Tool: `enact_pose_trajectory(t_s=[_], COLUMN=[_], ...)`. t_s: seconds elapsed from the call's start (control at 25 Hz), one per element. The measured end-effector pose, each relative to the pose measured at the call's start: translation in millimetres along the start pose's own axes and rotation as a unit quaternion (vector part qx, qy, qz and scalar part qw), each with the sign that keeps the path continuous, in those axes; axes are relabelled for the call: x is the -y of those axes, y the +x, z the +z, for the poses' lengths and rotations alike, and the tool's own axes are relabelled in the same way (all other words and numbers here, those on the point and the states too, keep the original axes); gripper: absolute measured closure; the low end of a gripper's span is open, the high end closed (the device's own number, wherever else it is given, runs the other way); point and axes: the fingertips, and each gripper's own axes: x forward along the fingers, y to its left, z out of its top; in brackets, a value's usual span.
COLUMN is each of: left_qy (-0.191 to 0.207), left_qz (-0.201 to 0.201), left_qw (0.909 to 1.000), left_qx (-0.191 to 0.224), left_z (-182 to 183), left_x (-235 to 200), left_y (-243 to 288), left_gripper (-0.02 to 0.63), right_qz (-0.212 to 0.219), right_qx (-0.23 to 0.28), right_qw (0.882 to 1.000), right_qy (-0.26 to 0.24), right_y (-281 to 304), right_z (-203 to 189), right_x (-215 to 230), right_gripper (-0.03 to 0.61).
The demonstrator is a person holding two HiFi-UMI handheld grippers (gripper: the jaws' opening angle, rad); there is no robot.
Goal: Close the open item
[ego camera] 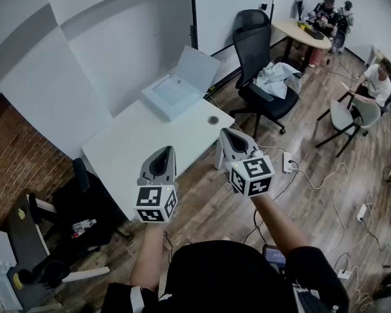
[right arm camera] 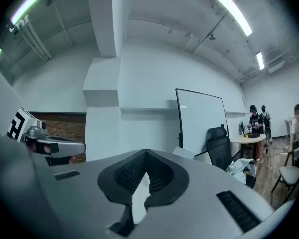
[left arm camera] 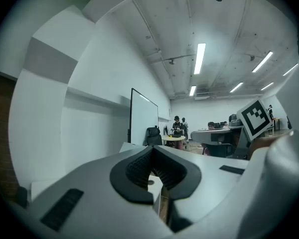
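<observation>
An open pale laptop point(ego camera: 176, 91) sits at the far end of the white desk point(ego camera: 143, 150), its lid point(ego camera: 197, 68) raised toward the wall. My left gripper point(ego camera: 161, 155) hovers over the desk's near edge, well short of the laptop, with its jaws shut and empty. My right gripper point(ego camera: 234, 137) hangs off the desk's right corner, also shut on nothing. In the left gripper view the pads point(left arm camera: 139, 166) meet at the left gripper's point(left arm camera: 152, 149) tip. The right gripper's point(right arm camera: 145, 154) jaws meet too, and the laptop lid point(right arm camera: 184, 153) peeks over them.
A black office chair point(ego camera: 259, 51) with a cloth on its seat stands right of the desk. A round cable hole point(ego camera: 213, 120) is near the laptop. Another black chair point(ego camera: 85, 197) is at left. A power strip point(ego camera: 288, 163) and cables lie on the wooden floor. People sit at back right.
</observation>
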Motion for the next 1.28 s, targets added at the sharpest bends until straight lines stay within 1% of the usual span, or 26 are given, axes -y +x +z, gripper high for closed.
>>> enact_pose_trajectory(t_s=[0.2,0.44,0.56,0.64,0.96,1.28], left_qy=[-0.006,-0.001,-0.004,-0.003,-0.006,-0.01], left_qz=[-0.005,0.001,0.004,0.008,0.012,0.013], left_qw=[1.0,1.0,1.0,0.9999,0.9998,0.9998], left_qx=[-0.002,0.001,-0.005,-0.012,-0.014,-0.014], left_z=[-3,-5,-12,-15,-18,-19], left_x=[21,51,61,65,66,50], left_y=[12,27,29,30,42,79], left_gripper=[0.601,0.601,0.601,0.601,0.601,0.601], right_qz=[0.009,0.026,0.031,0.033,0.041,0.047], right_qx=[-0.002,0.0,-0.003,-0.004,-0.007,-0.011], right_qw=[1.0,1.0,1.0,0.999,0.999,0.999], right_qy=[0.026,0.005,-0.005,-0.003,0.02,0.025], right_y=[-7,-20,-22,-22,-15,19], right_z=[-7,-12,-15,-15,-24,-28], right_x=[18,38,47,52,64,80], right_gripper=[0.541,0.541,0.541,0.541,0.541,0.541])
